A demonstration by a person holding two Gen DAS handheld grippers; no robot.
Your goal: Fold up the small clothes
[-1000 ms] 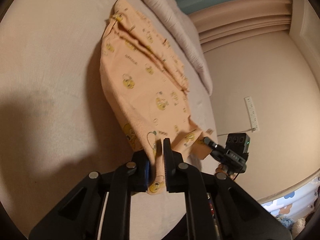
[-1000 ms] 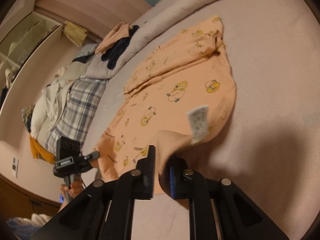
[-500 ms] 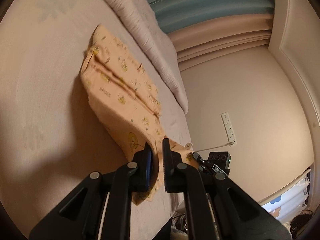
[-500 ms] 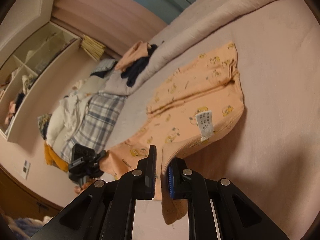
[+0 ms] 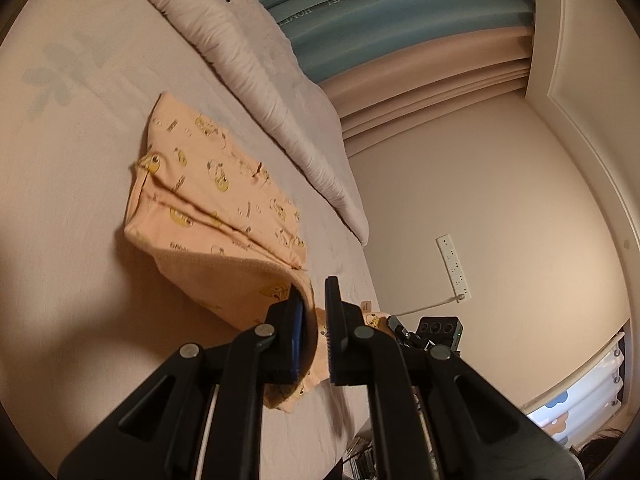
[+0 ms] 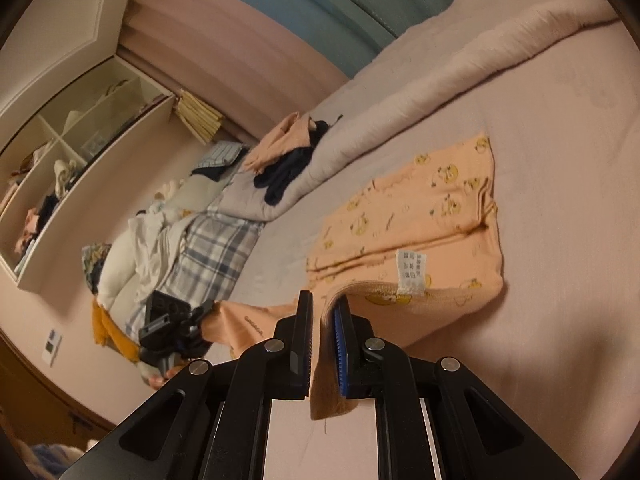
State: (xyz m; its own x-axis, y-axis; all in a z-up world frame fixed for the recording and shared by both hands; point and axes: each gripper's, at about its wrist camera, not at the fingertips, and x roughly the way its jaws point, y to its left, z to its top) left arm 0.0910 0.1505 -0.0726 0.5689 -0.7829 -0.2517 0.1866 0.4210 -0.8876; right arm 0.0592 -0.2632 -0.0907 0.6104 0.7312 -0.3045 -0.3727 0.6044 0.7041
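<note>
A small orange garment with yellow cartoon prints point(image 5: 208, 204) lies on the bed, its near edge lifted and folding over toward the far part. My left gripper point(image 5: 314, 312) is shut on one lifted corner of the cloth. My right gripper point(image 6: 324, 320) is shut on the other lifted corner, near the white care label point(image 6: 412, 272). The garment also shows in the right wrist view point(image 6: 420, 216). The left gripper shows in the right wrist view point(image 6: 200, 312), and the right gripper in the left wrist view point(image 5: 394, 326).
The pale bed sheet point(image 5: 68, 208) lies under the garment. A rolled grey duvet point(image 5: 256, 76) runs along the far side. More clothes and a plaid blanket point(image 6: 208, 256) are piled at the bed's left end. A wall with a power strip point(image 5: 454, 264) stands to the right.
Both grippers have risen and moved forward with the garment's near edge, carrying it up and over toward the far half. The grips on the cloth have not changed.
</note>
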